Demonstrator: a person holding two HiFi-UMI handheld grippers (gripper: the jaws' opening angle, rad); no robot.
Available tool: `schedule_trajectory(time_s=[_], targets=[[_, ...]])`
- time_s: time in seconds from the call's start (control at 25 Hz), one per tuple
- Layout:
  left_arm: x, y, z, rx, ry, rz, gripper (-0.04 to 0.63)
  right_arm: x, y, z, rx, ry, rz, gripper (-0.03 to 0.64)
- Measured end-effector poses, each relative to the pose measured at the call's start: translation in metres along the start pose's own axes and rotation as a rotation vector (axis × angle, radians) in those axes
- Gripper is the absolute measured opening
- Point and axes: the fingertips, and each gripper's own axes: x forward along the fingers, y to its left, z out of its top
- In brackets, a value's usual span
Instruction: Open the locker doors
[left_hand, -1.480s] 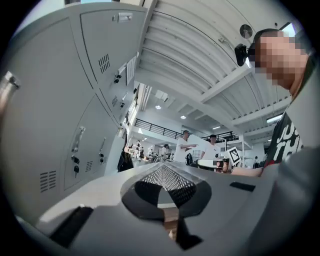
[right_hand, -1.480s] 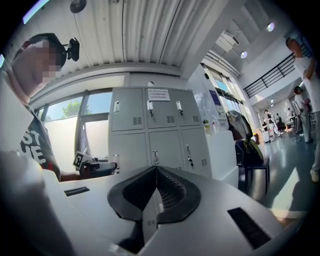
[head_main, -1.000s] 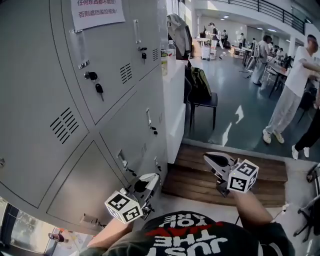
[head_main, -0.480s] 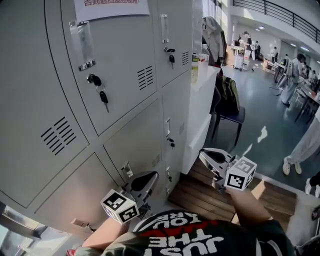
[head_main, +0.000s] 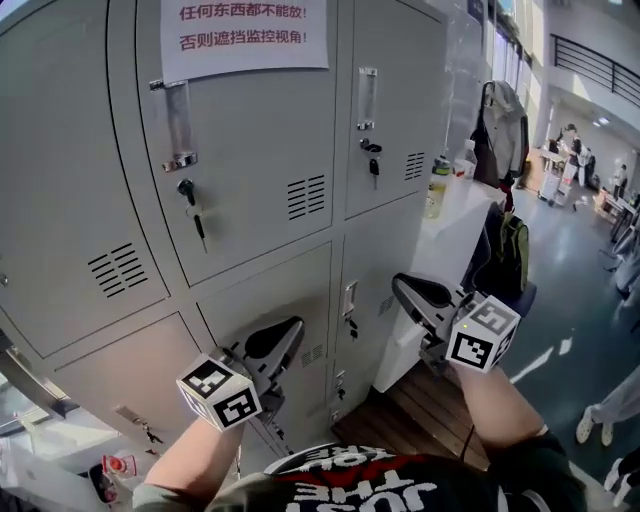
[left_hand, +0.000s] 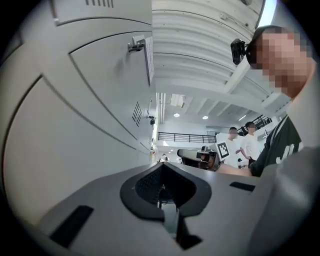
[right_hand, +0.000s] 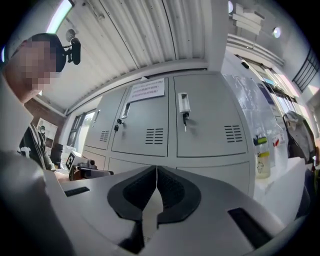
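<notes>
Nearby, vented grey metal lockers (head_main: 255, 190); left gripper (head_main: 292, 328), right gripper (head_main: 402, 284): fingers (right_hand: 172, 189) together, empty.

Right side: a white counter (head_main: 455, 215) is noted, a green-capped bottle (head_main: 437, 186) set on it. A grey jacket (head_main: 503, 125) is hung above a dark backpack (head_main: 508, 250). Wooden boards (head_main: 415, 410) are laid underfoot, and glossy blue-grey floor (head_main: 570, 290) is seen beyond. Overhead, a railed balcony (head_main: 596, 66) and a ribbed ceiling (right_hand: 150, 35) with a strip light (right_hand: 59, 16) are recorded.
</notes>
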Motion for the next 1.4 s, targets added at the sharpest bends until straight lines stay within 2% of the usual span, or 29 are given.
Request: schedule_trajectory(time_s=[0.28, 0.52, 0.68, 0.88, 1.0, 1.04, 1.16, 1.4], targets=[[0.033, -0.012, 0.077, 0.108, -0.033, 0.008, 0.005, 0.027, -0.014, 0.072, -0.144, -0.067, 0.014, 0.035], [0.047, -0.026, 0.135, 0.180, -0.059, -0.003, 0.005, 0.049, -0.023, 0.134, -0.189, -0.113, -0.012, 0.035], [0.057, -0.026, 0.165, 0.202, -0.077, -0.017, 0.005, 0.069, -0.034, 0.167, -0.160, -0.117, -0.007, 0.037], [0.072, -0.023, 0.187, 0.166, -0.061, -0.031, 0.005, 0.097, -0.066, 0.202, -0.143, -0.124, -0.053, 0.037], [0.077, -0.026, 0.192, 0.176, -0.057, -0.035, 0.005, 0.114, -0.082, 0.212, -0.108, -0.122, -0.052, 0.040], [0.078, -0.028, 0.192, 0.181, -0.057, -0.037, 0.005, 0.118, -0.086, 0.213, -0.093, -0.122, -0.043, 0.051], [0.079, -0.030, 0.194, 0.187, -0.058, -0.042, 0.005, 0.128, -0.090, 0.214, -0.044, -0.119, 0.012, 0.154], [0.074, -0.024, 0.196, 0.183, -0.058, -0.033, 0.005, 0.145, -0.085, 0.220, -0.062, -0.104, 0.058, 0.190]])
